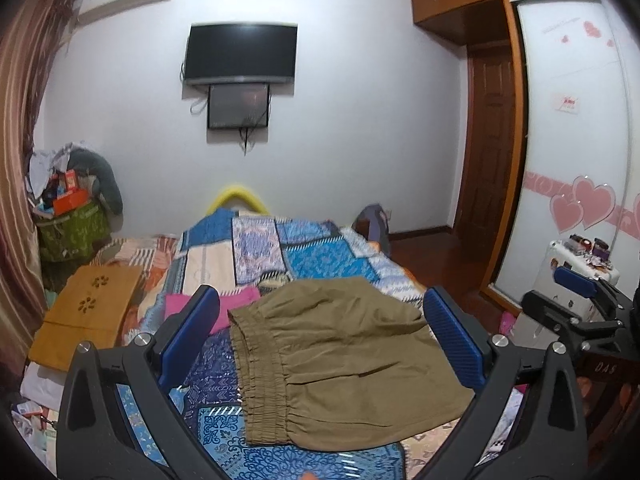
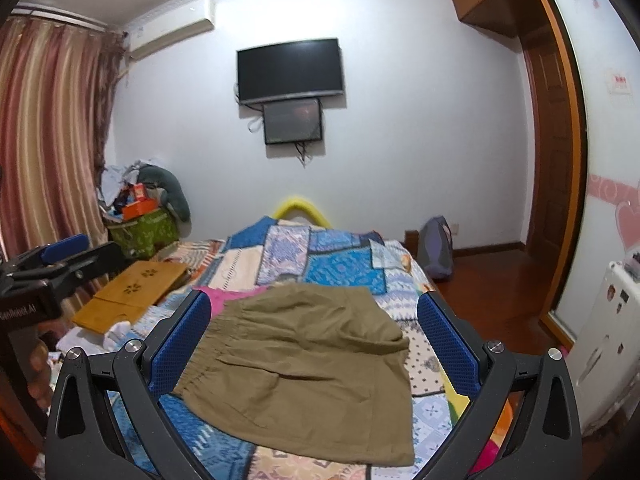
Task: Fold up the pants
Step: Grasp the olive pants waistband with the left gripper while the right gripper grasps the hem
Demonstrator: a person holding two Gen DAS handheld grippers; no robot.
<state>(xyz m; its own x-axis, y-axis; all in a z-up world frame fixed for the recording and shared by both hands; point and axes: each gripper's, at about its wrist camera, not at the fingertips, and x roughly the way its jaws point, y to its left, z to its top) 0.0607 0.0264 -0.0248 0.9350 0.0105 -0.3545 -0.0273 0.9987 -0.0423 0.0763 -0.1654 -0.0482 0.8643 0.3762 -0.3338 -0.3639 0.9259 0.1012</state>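
Observation:
Olive-brown pants (image 1: 344,364) lie folded into a compact rectangle on the patchwork bedspread (image 1: 264,248), elastic waistband toward the left. They also show in the right wrist view (image 2: 308,364). My left gripper (image 1: 320,344) is open and empty, held above the pants with its blue pads either side of them. My right gripper (image 2: 316,344) is open and empty, also above the pants. The right gripper shows at the right edge of the left wrist view (image 1: 576,292); the left gripper shows at the left edge of the right wrist view (image 2: 64,248).
A pink cloth (image 1: 236,304) lies just behind the pants. A tan lap desk (image 1: 88,316) lies at the bed's left side. A green bag of clutter (image 1: 72,224) stands at far left. A white cabinet (image 2: 608,340) and wardrobe (image 1: 576,120) are at right. A backpack (image 2: 438,248) sits on the floor.

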